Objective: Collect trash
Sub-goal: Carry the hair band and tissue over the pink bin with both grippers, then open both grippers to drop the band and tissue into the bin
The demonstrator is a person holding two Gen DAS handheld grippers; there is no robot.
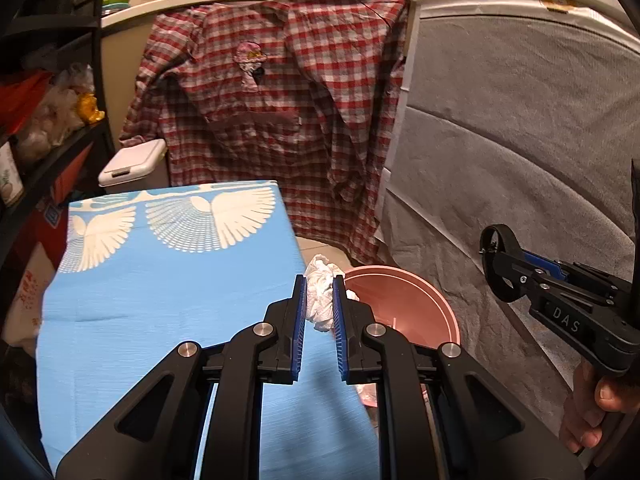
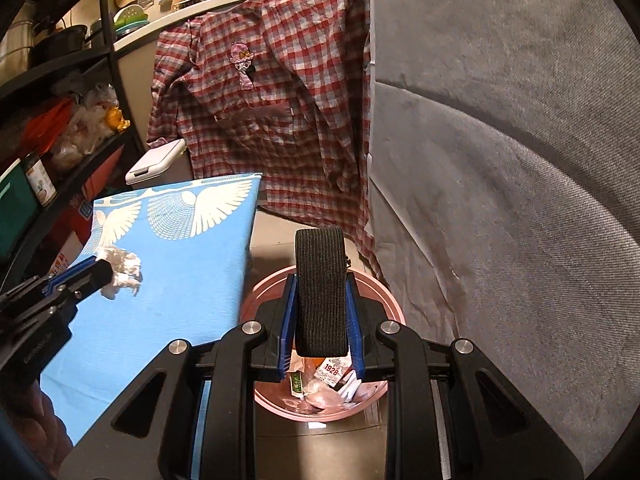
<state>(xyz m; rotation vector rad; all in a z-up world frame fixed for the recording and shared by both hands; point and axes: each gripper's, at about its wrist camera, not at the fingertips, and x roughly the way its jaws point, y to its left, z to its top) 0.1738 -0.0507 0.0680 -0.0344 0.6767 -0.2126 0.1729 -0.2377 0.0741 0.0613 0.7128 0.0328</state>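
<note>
Grey fabric (image 2: 520,160) fills the right side of this cramped kitchen corner, with a red checked shirt (image 1: 272,92) hanging at the far end and cluttered shelves (image 2: 60,120) on the left. Nearer, a table under a blue cloth with white wing patterns (image 1: 160,288) takes up the left half of both views. Just beside its right edge, low on the floor, stands a pink bin (image 2: 384,296) that already has wrappers and scraps in its bottom.

Directly above the bin, the right gripper (image 2: 320,308) is clamped on a black ribbed band (image 2: 320,288), a folded strip that looks soft, light and grippy; squeezed across its flat sides as it is, it should fall straight in when let go.

Over the table's right edge, the left gripper (image 1: 319,300) is pinched on a crumpled white tissue (image 1: 320,296). It looks nearly weightless, limp and tearable, and may cling to the ridged pads, so a hold through the thick middle of the wad seems safest.
</note>
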